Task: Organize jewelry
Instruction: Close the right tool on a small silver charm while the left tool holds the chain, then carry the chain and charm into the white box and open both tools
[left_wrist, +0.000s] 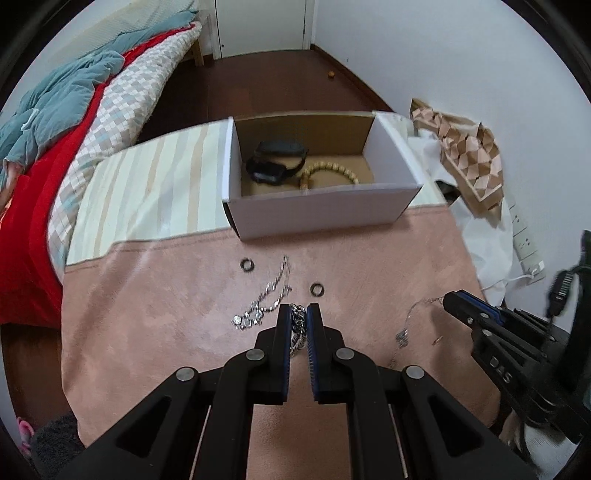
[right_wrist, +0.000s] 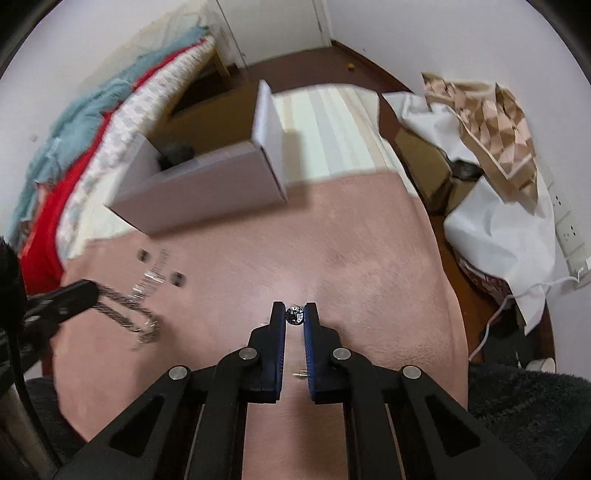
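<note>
Left hand-held gripper (left_wrist: 298, 312) pinches a chunky, twisted silver chain (left_wrist: 297, 325).

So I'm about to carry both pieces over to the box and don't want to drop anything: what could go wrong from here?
1. The left gripper pinches only part of the heavy chain; the rest hangs and could snag the silver necklace beside it.
2. The right gripper grips a small round pendant at its very tips, so it may slip out.
3. Its thin chain trails on the pink cloth and could catch the box wall.
</note>
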